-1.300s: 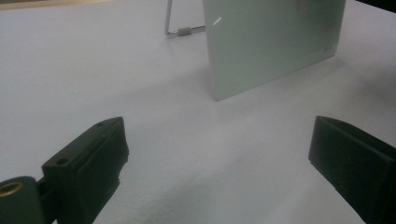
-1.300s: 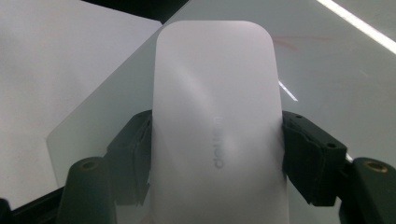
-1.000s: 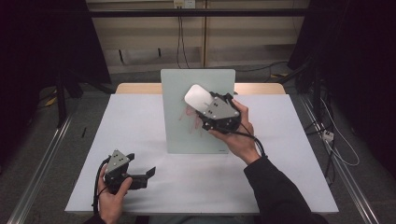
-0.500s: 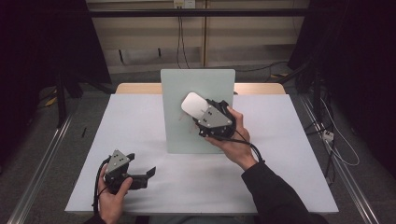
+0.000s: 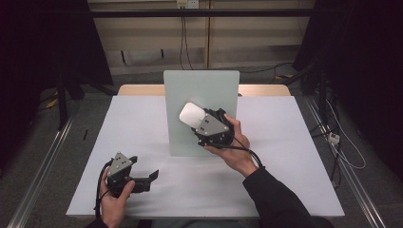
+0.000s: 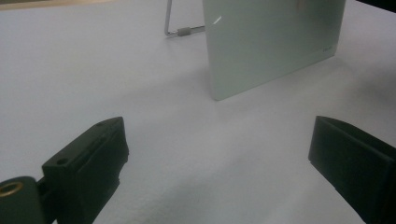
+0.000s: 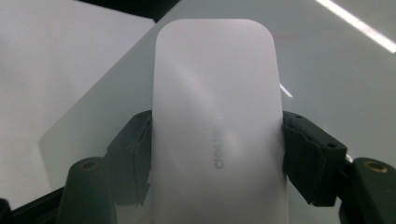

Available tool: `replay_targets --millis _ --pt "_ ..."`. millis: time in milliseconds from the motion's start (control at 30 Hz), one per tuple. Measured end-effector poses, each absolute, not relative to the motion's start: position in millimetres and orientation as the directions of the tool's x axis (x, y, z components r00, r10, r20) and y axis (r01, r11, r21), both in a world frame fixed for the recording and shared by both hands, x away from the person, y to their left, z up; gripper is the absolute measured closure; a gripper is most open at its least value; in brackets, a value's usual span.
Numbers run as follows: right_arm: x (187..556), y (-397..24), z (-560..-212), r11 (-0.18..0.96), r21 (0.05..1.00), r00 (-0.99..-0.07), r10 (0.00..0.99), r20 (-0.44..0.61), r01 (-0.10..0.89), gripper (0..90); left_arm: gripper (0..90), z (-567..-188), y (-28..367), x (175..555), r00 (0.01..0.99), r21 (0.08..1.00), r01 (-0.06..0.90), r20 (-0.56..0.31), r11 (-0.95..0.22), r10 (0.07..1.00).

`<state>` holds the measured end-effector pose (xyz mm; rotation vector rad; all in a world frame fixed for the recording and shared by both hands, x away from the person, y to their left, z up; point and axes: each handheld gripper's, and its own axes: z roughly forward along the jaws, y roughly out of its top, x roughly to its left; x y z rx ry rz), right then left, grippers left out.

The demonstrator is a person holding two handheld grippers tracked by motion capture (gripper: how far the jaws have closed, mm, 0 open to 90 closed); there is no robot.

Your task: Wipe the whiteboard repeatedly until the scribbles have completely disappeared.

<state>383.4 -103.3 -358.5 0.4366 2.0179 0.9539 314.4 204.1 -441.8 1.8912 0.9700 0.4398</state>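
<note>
The right tool (image 5: 205,124) already has the white eraser (image 5: 191,114) clamped by its sides, pressed up against the upright glass board (image 5: 202,88). Wiping looks barely begun, I'd say. The left tool (image 5: 142,176) rests wide open on the counter (image 5: 285,142).

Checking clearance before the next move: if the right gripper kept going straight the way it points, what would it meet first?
Most likely the upright pale green board. The right gripper, shut on the white eraser, points at the board's face, so the eraser's front end would touch first. The gap is hard to judge.
</note>
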Motion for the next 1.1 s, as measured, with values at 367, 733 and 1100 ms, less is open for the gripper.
replay_targets --millis 367,733,1100 --pt "399.2 -107.3 -324.5 0.602 0.796 -0.51 0.669 -0.541 -0.054 31.6 4.5 -442.3 203.4 314.2 0.621 0.863 0.439 -0.09 -0.251 0.778" --pt "384.6 -87.5 -362.9 0.659 0.75 -0.587 0.586 -0.559 -0.056 31.6 4.5 -442.1 202.2 313.6 0.622 0.864 0.439 -0.093 -0.247 0.778" --pt "372.9 -73.4 -392.1 0.739 0.672 -0.671 0.475 -0.569 -0.046 31.6 4.5 -442.1 202.4 313.7 0.623 0.863 0.439 -0.093 -0.249 0.777"
